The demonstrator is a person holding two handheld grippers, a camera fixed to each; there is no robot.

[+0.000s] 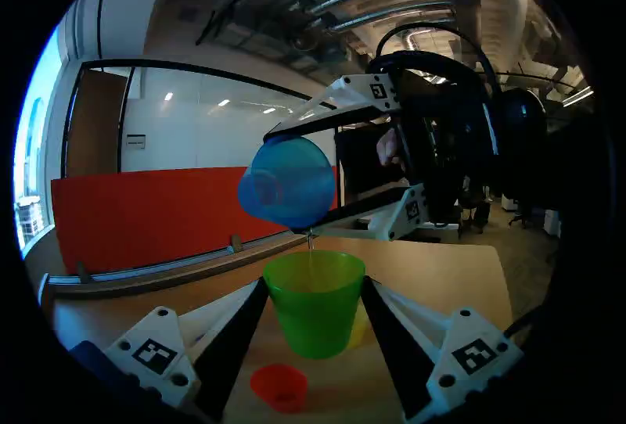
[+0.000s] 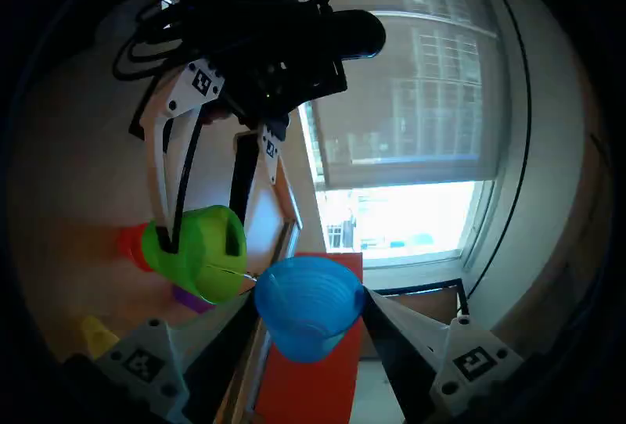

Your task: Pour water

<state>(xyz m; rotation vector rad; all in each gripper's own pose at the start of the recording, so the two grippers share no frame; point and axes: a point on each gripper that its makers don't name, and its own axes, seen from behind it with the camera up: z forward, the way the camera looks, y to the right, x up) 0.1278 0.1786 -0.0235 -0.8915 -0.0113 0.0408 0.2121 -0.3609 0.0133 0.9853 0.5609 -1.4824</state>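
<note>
Both gripping, left claw [image 1: 314, 286] green cup [image 1: 314, 310] upright, right claw [image 2: 311, 296] blue cup [image 2: 308, 316] tilted

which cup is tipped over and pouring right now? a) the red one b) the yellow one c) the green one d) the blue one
d, the blue cup lies tipped on its side above the upright green cup, with a thin stream of water falling from its rim into it.

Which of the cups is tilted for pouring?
The blue cup, tipped on its side above the green cup, which is held upright; the small red cup rests on the table.
</note>
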